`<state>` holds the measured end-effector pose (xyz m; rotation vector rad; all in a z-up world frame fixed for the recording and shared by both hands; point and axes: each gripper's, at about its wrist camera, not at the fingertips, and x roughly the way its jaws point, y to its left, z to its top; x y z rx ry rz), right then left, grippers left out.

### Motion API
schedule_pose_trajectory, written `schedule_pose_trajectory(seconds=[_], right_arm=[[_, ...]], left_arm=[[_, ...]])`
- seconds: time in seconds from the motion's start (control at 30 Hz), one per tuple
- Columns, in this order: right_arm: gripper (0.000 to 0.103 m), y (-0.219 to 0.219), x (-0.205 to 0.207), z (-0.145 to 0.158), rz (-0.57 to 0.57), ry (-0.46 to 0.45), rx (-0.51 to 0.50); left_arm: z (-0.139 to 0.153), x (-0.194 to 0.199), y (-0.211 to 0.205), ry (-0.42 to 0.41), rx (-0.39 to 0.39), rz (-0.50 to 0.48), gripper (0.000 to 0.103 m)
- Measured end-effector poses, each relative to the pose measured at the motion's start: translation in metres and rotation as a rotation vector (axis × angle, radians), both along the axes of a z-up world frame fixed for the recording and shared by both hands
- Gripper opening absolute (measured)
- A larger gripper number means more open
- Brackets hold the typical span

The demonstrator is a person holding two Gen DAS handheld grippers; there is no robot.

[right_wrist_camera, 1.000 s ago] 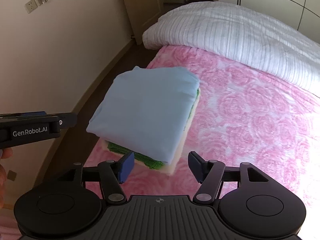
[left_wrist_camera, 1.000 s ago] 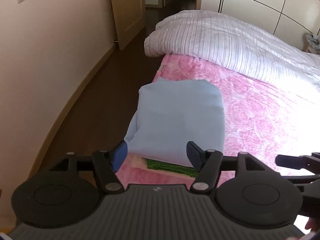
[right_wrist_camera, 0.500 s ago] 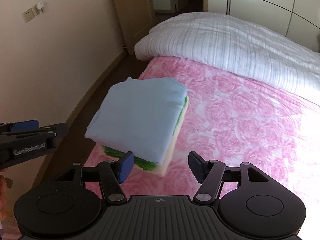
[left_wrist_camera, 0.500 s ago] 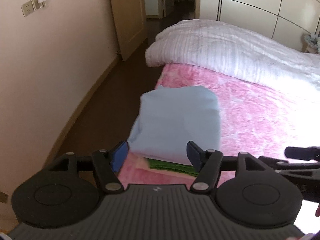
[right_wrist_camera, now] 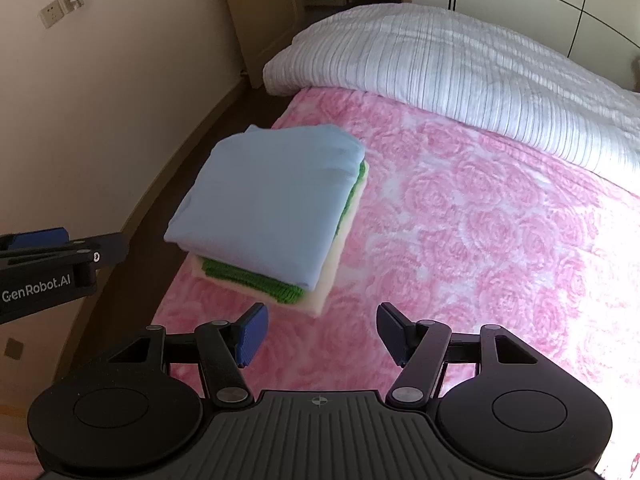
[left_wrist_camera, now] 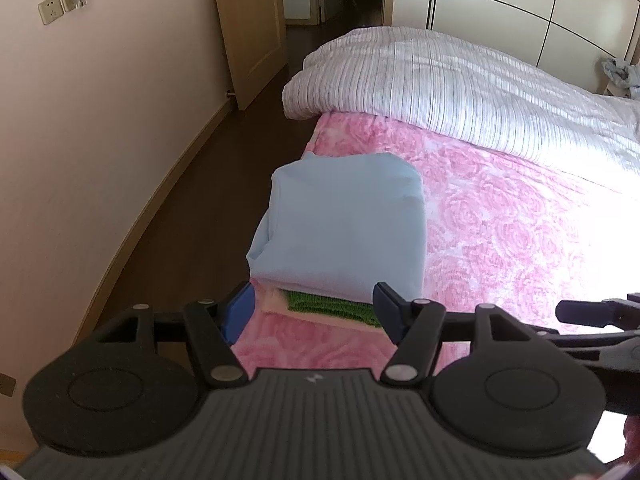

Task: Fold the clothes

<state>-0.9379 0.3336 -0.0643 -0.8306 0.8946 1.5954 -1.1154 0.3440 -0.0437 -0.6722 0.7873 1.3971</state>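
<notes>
A folded light blue garment (left_wrist_camera: 340,224) tops a stack on the pink floral bed (left_wrist_camera: 520,240), over a green knit piece (left_wrist_camera: 332,306) and a cream piece (left_wrist_camera: 276,302). The stack sits near the bed's left edge. The blue garment (right_wrist_camera: 268,204), green piece (right_wrist_camera: 256,280) and cream piece (right_wrist_camera: 320,300) also show in the right wrist view. My left gripper (left_wrist_camera: 314,308) is open and empty, just short of the stack. My right gripper (right_wrist_camera: 322,332) is open and empty, a little back from the stack's near corner.
A striped white duvet (left_wrist_camera: 460,80) lies bunched across the far part of the bed. Dark wood floor (left_wrist_camera: 192,200) and a beige wall (left_wrist_camera: 80,140) run along the left of the bed. A door (left_wrist_camera: 248,28) and white wardrobes (left_wrist_camera: 520,4) stand at the back.
Both grippers have drawn back and up from the stack, which now looks smaller and farther. Both stay open and empty. The stack has not moved.
</notes>
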Motion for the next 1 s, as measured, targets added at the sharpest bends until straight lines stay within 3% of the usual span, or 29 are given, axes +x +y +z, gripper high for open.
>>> schedule_pose_trajectory(seconds=[0.5, 0.7, 1.0], right_arm=[[0.064, -0.007, 0.014, -0.008, 0.07, 0.009, -0.036], [0.064, -0.003, 0.041, -0.007, 0.125, 0.009, -0.022], [0.064, 0.003, 0.114, 0.0, 0.198, -0.01, 0.005]], left_arm=[[-0.011, 0.021, -0.011, 0.006, -0.038, 0.076, 0.062], [-0.008, 0.054, -0.021, -0.011, -0.04, 0.137, 0.062], [-0.004, 0.133, -0.037, -0.038, -0.046, 0.207, 0.062]])
